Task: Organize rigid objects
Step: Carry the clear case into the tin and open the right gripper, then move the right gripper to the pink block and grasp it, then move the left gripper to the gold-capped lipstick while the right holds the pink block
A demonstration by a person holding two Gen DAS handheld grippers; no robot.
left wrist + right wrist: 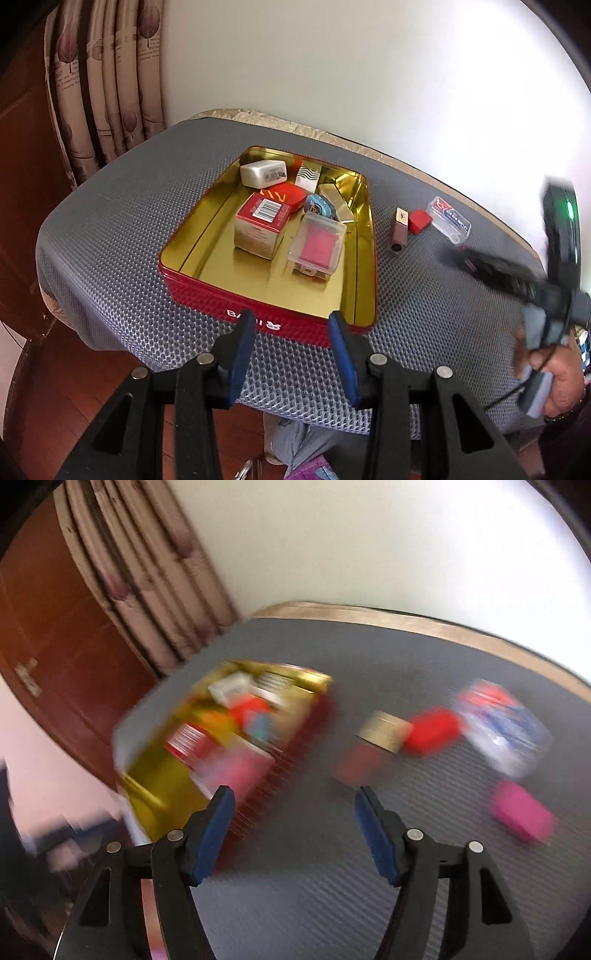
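Over grey matting (332, 886), each hand-held gripper, left (291, 343) and right (295, 823), gapes wide, grasping nothing.

Grey honeycomb mat (110, 236) covers my tabletop, leaf-print curtain (107, 85) hangs back left beside a brown wooden door (55, 627), white wall (332, 66) behind.

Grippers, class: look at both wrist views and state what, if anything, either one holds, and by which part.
Nothing is held. The left gripper and the right gripper both stand open, with only the tin and mat showing between their fingers.
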